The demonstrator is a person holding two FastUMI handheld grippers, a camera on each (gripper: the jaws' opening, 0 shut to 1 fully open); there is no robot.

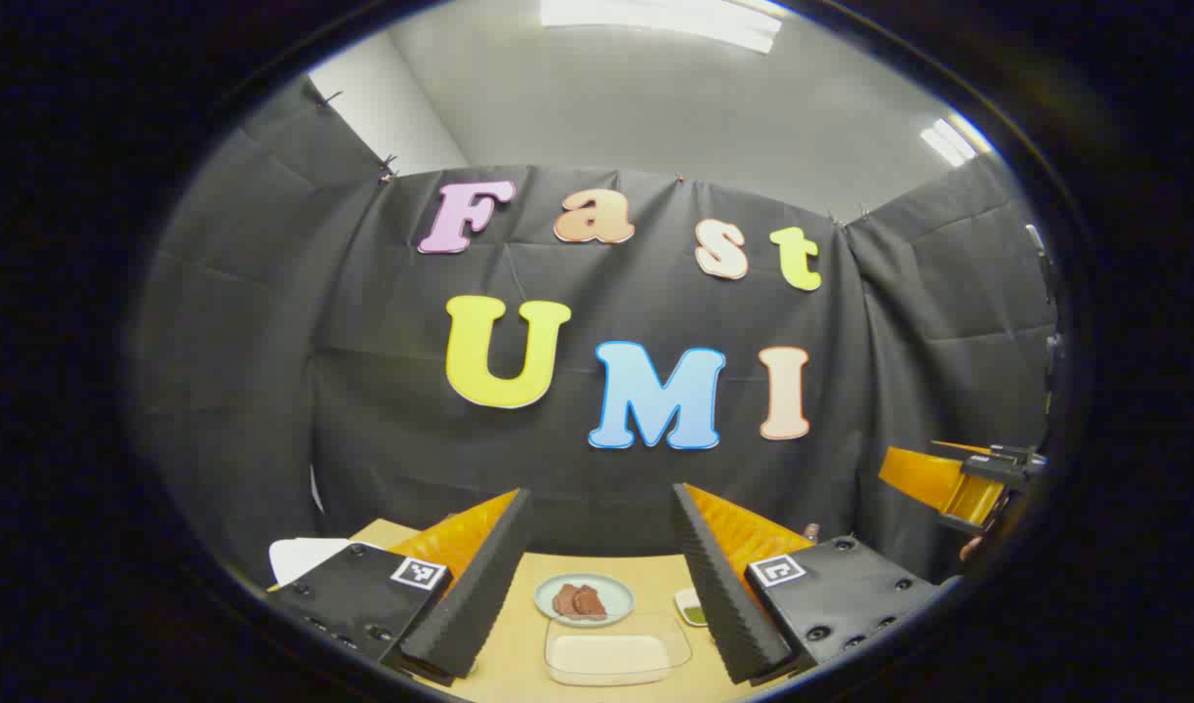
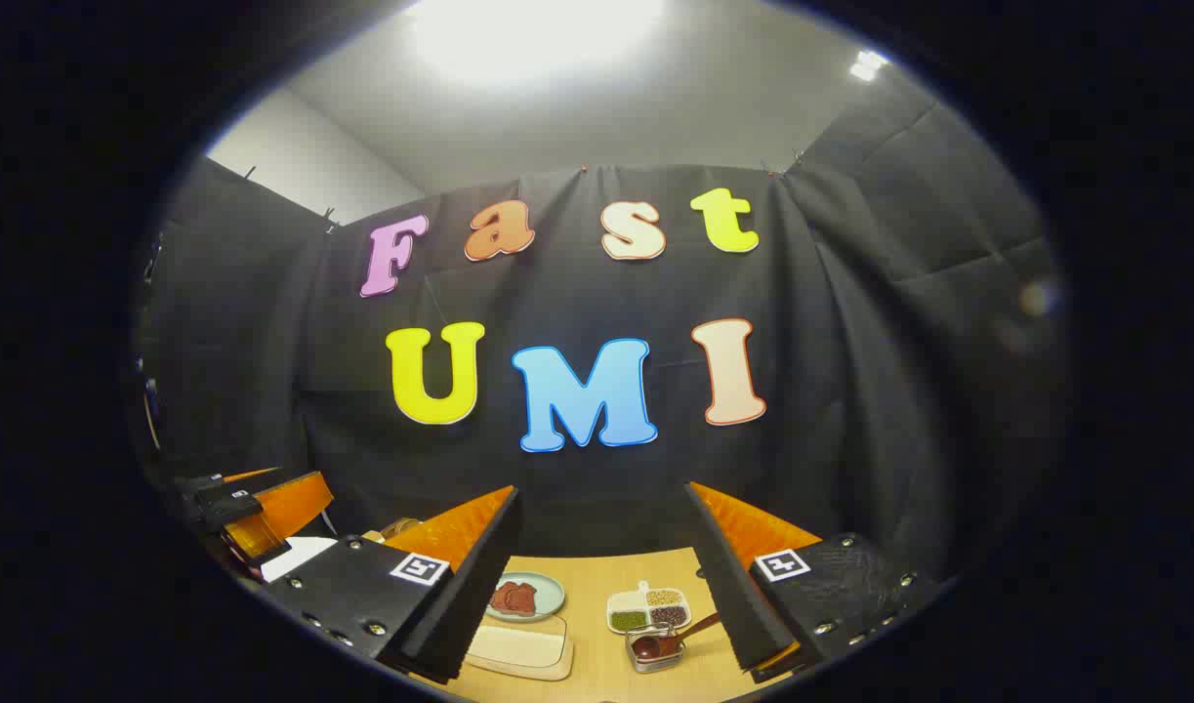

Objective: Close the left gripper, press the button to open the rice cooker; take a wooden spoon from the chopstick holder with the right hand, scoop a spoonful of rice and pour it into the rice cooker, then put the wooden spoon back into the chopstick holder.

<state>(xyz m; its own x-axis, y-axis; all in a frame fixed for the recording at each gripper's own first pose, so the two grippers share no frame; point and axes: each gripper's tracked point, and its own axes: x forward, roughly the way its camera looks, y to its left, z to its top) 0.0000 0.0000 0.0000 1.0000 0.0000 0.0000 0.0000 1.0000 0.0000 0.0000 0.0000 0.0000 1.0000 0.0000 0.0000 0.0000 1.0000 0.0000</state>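
Observation:
Low in the right gripper view, a small clear chopstick holder [image 2: 658, 658] stands on the wooden table [image 2: 597, 576], and a dark wooden spoon [image 2: 677, 635] leans out of it toward the right finger. To its left lies a clear tray of white rice [image 2: 518, 646], also in the left gripper view as the rice tray [image 1: 616, 652]. My right gripper [image 2: 601, 491] is open and raised above the table, with nothing between its fingers. My left gripper [image 1: 601, 493] is open and empty too. A white rounded shape [image 1: 302, 557], perhaps the rice cooker, is half hidden at the left.
A pale plate of reddish-brown food [image 1: 585, 598] sits behind the rice tray. A divided white dish of beans [image 2: 648, 607] stands behind the holder. The other gripper [image 1: 953, 483] hangs at the right edge, and the left one [image 2: 255, 508] at the left edge.

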